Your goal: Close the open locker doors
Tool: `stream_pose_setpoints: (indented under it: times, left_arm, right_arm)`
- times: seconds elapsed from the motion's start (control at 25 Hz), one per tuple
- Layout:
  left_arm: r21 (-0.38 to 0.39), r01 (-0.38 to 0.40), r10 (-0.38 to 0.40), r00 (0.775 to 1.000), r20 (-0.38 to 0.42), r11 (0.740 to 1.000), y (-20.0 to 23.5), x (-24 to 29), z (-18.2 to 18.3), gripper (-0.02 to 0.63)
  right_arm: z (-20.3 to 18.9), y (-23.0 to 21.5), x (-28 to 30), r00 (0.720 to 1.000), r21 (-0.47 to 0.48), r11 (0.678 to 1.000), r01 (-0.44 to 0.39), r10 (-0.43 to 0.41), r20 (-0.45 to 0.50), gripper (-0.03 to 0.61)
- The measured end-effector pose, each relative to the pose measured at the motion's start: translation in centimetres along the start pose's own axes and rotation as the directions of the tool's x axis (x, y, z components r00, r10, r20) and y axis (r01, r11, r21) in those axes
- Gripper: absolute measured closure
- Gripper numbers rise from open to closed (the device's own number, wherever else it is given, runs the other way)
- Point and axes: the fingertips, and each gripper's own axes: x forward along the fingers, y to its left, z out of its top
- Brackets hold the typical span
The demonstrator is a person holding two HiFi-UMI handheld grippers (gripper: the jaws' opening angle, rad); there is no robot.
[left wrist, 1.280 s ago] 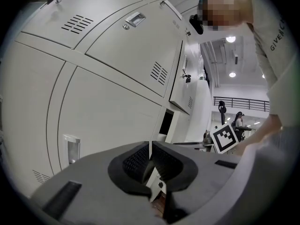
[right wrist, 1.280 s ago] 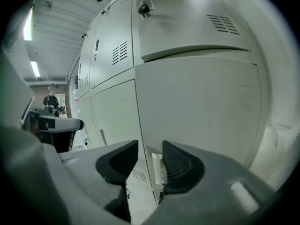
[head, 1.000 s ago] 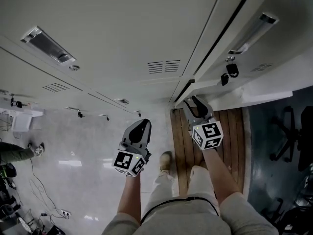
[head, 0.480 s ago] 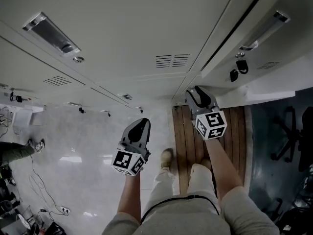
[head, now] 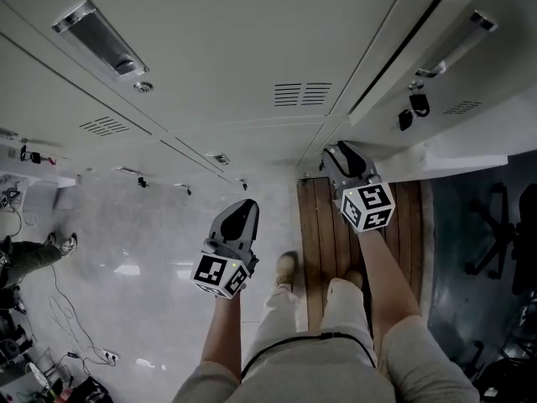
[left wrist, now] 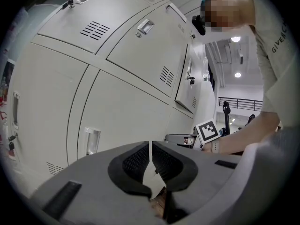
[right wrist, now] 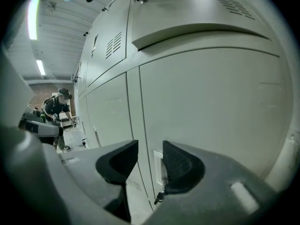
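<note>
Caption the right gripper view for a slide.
Open right gripper faces a grey locker door, its recessed handle just beyond the jaws.

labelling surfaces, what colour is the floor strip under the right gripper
Brown wooden planks, clearest in the head view.

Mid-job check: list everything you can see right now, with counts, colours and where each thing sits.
Lockers: one bank, pale grey, filling the view ahead.
Ajar locker door: one, pale grey, right side of head view.
Key tags: two, dark, hanging at that door's lock.
Wooden strip: one, brown, floor at the lockers' foot.
Office chair: one, black, right edge.
Cables: several, dark, floor at lower left.
Bystander: one, left edge.
Left tool: one, grey-black, jaws together, empty.
Right tool: one, grey-black, jaws apart, empty, pointing at the lockers.
</note>
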Motion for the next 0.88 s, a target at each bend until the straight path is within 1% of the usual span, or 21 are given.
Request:
stream_pose_setpoints:
  times: [0.16, 0.4, 0.44, 0.64, 0.68, 0.88]
  left_arm:
    - [0.008, -0.009, 0.009, 1.000, 0.003, 1.000, 0.1, -0.7, 0.3, 0.597]
    - [0.015, -0.013, 0.013, 1.000, 0.010, 1.000, 0.0, -1.9, 0.9, 0.597]
    - [0.017, -0.014, 0.014, 1.000, 0.010, 1.000, 0.0, -2.2, 0.9, 0.597]
    - [0.032, -0.024, 0.023, 1.000, 0.020, 0.999, 0.3, -3.5, 1.9, 0.597]
    - [0.038, -0.027, 0.026, 0.999, 0.023, 0.999, 0.3, -3.8, 2.3, 0.597]
    - [0.073, -0.033, 0.031, 0.999, 0.040, 0.997, 0.0, -5.3, 3.9, 0.597]
  right_arm:
    - [0.2, 0.4, -0.1, 1.000, 0.005, 1.000, -0.015, 0.015, -0.002, 0.413]
    - [0.9, 0.5, -1.5, 1.000, 0.024, 1.000, -0.010, 0.010, 0.017, 0.414]
    - [1.1, 0.6, -1.9, 1.000, 0.028, 1.000, -0.008, 0.007, 0.024, 0.430]
    - [2.0, 1.7, -4.9, 0.998, 0.021, 1.000, 0.008, -0.010, 0.066, 0.568]
    - [2.2, 1.9, -5.6, 0.997, 0.023, 1.000, 0.011, -0.013, 0.075, 0.578]
    - [3.6, 3.0, -9.1, 0.992, 0.029, 1.000, 0.011, -0.014, 0.124, 0.578]
